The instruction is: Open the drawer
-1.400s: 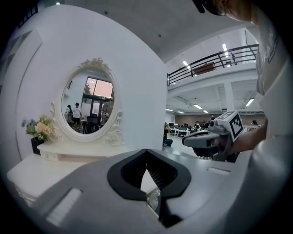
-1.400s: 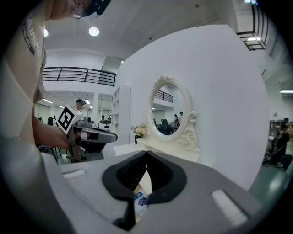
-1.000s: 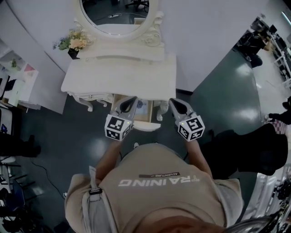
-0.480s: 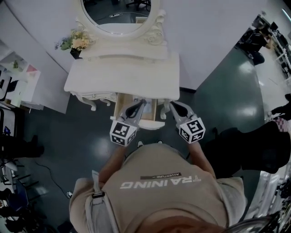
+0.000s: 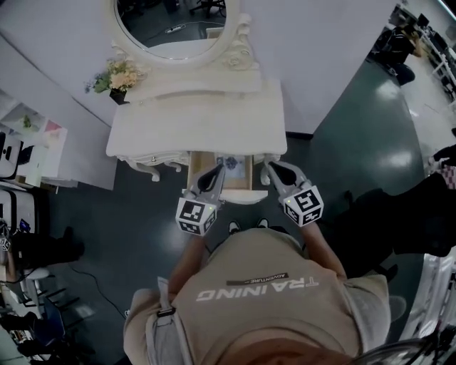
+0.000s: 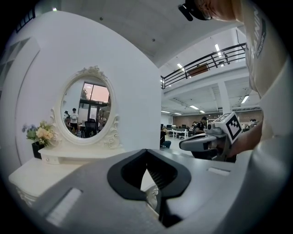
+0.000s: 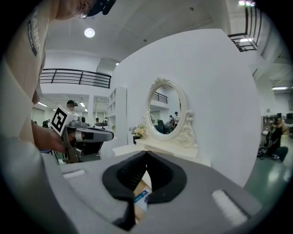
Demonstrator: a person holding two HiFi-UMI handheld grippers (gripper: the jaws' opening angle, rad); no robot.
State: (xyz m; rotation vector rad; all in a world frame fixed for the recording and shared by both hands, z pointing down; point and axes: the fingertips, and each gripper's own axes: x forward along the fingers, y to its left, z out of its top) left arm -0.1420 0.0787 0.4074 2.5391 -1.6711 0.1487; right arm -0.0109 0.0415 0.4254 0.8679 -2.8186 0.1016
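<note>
Seemingly late in the job: shows the drawer [image 5: 242, 197] standing well out from under the top of the white dressing table [image 5: 192, 121], below the oval mirror [image 5: 171, 21], with a blue-and-white card [image 5: 232, 168] bare on its wooden floor. Puts the left gripper [image 5: 214, 173] over the drawer's left part and the right gripper [image 5: 273, 170] just beside its right edge, both pointing toward the table. Reads both claws as clenched, tip against tip, with nothing pinched: only carved white trim behind the gap in the left gripper view, only wood and the card behind the gap in the right gripper view. Leaves unclear whether either touches the drawer. Counts the opening, on this evidence, as made or nearly so. Calls next for little: either a last level draw toward the body with the front edge hooked, without tilting the drawer, or a plain retreat of both grippers clear of it
</note>
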